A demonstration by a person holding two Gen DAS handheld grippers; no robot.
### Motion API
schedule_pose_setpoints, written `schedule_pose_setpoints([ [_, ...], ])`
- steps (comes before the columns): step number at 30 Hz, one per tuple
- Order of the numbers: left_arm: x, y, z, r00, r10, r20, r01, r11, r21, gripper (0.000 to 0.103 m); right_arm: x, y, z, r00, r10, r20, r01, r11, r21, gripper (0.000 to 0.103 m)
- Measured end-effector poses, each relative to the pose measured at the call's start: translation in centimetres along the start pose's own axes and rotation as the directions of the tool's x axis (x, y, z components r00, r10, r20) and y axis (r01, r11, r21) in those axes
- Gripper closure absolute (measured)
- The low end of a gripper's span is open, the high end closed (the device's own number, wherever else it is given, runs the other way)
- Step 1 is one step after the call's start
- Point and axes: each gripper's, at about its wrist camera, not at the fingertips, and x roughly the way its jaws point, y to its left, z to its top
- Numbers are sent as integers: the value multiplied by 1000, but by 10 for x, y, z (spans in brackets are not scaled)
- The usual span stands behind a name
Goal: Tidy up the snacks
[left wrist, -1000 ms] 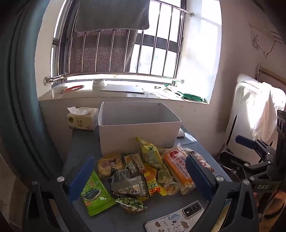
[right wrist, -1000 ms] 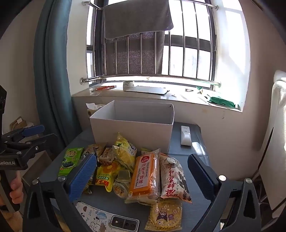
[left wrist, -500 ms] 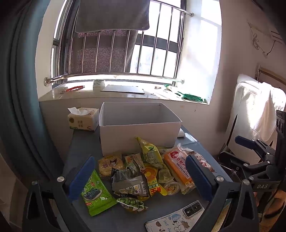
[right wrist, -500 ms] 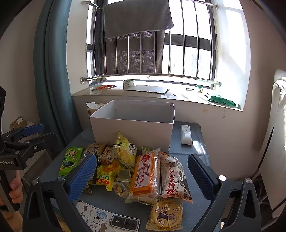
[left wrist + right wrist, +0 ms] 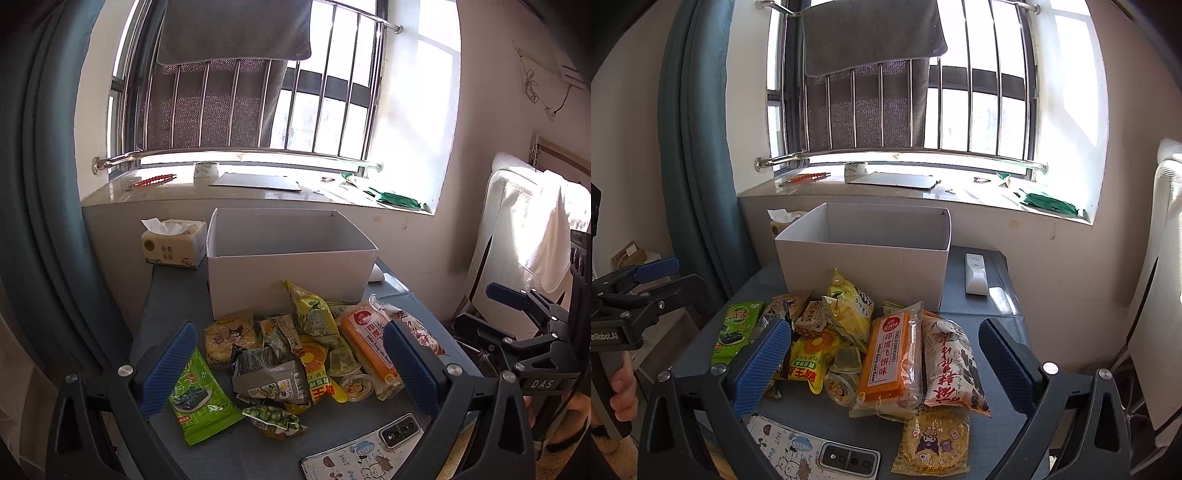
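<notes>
Clearly nothing is packed yet: your left gripper (image 5: 291, 362) and right gripper (image 5: 884, 363) both hover above the table (image 5: 173, 295) with fingers spread wide and nothing between them. The snacks lie heaped just in front of the open white cardboard box (image 5: 864, 258), likely so each reach stays short. Your right gripper faces the orange flying-cake pack (image 5: 890, 360) and the white rice-cracker bag (image 5: 951, 363); your left faces the green seaweed packet (image 5: 197, 397) and the crumpled grey wrapper (image 5: 267, 374). A phone (image 5: 812, 452) lies near the table's front edge.
</notes>
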Motion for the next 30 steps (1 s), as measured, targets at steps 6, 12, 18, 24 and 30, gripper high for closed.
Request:
schedule_pose_setpoints([
  [6, -1, -1, 0, 1000, 2, 4, -2, 1000, 7, 0, 2, -2, 0, 1000, 9, -9, -9, 1000, 15, 0],
  [12, -1, -1, -1, 1000, 12, 3, -12, 1000, 13, 0, 2, -1, 0, 1000, 4, -12, -4, 1000, 6, 0],
  [18, -2, -1, -1, 1000, 11, 3, -11, 1000, 12, 0, 4, 3, -1, 1000, 6, -23, -6, 1000, -5, 0],
  [24, -2, 1, 0, 1000, 16, 4, -16, 1000, 11, 0, 5, 4, -1, 1000, 14, -27, -14, 1000, -7, 0],
  [30, -3, 3, -1, 1000, 18, 8, -18, 1000, 8, 0, 6, 4, -2, 999, 18, -35, -19, 1000, -3, 0],
])
